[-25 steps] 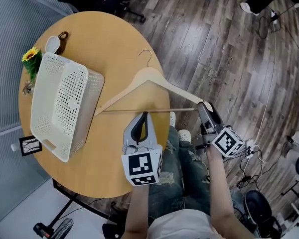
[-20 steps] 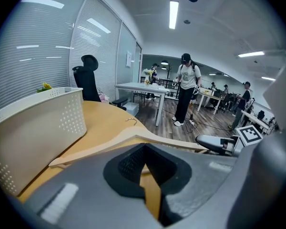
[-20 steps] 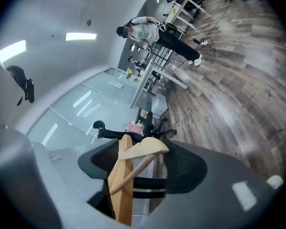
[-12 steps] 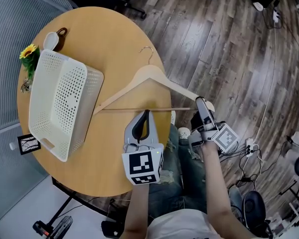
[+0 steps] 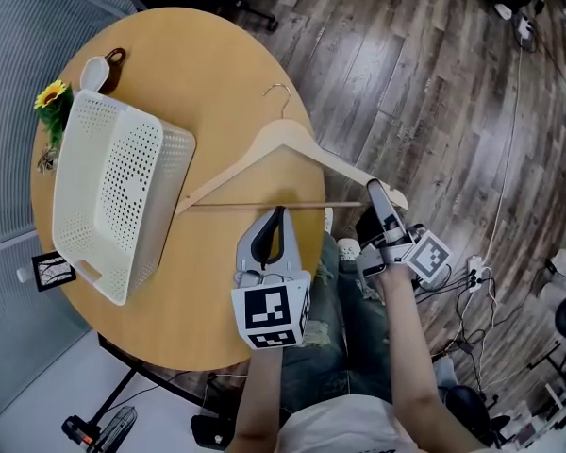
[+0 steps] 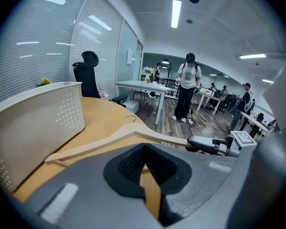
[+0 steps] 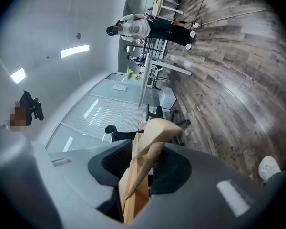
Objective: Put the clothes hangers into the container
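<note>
Right gripper (image 5: 375, 192): its jaws have just been closing and now clamp the right end of the wooden clothes hanger (image 5: 283, 142), which stands between the pads.
Left gripper (image 5: 275, 217): jaws are together, nothing between them; it rests over the near part of the table, with the tip just beside the hanger's lower bar.
Hanger: lies flat on the round wooden table (image 5: 203, 64), to the right of the basket. Its metal hook (image 5: 279, 92) points to the far side. The left end touches or almost touches the basket wall; the right end reaches past the table edge.
Container: a white perforated plastic basket (image 5: 170, 173) on the left part of the table, with no hanger inside.
Other: a yellow flower (image 5: 52, 95) at the far left edge of the table, just beside the basket.
</note>
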### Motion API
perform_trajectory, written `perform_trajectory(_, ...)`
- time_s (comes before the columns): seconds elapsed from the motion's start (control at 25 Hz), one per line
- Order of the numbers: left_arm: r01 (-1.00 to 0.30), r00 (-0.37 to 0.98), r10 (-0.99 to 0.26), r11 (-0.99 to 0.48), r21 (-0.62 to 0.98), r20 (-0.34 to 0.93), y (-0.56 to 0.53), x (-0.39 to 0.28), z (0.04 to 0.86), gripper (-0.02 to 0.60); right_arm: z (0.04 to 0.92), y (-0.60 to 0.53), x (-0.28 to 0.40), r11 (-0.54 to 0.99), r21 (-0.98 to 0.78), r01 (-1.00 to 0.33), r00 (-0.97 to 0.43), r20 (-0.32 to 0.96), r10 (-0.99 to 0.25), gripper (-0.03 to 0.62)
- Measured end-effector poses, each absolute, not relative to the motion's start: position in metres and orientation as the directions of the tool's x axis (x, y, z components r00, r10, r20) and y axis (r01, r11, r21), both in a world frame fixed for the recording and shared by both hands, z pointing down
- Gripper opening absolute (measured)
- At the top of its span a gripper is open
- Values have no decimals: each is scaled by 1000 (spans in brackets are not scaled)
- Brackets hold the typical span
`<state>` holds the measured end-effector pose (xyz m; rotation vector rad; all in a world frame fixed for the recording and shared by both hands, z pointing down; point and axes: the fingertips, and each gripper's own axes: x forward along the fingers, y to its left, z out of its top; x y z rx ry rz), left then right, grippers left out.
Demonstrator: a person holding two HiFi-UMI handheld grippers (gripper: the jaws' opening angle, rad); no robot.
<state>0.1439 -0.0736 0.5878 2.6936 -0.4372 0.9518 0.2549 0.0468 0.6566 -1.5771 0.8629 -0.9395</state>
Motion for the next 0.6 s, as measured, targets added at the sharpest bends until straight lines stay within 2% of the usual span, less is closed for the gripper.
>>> perform_trajectory(0.2, -361, 739, -198, -923, 132, 644, -72, 145, 588, 0, 658, 42, 254, -162, -985, -55, 417, 125, -900, 131)
perform_trajectory(0.32, -364, 737, -199, -922, 131, 646, -73, 145, 589, 0, 659, 43, 254, -161, -986, -46, 415, 127, -901, 100)
perform_trajectory(0.6, -372, 733, -204, -919, 130, 649, -74, 143, 590, 0, 658, 42, 254, -117, -993, -19, 408, 99, -907, 91)
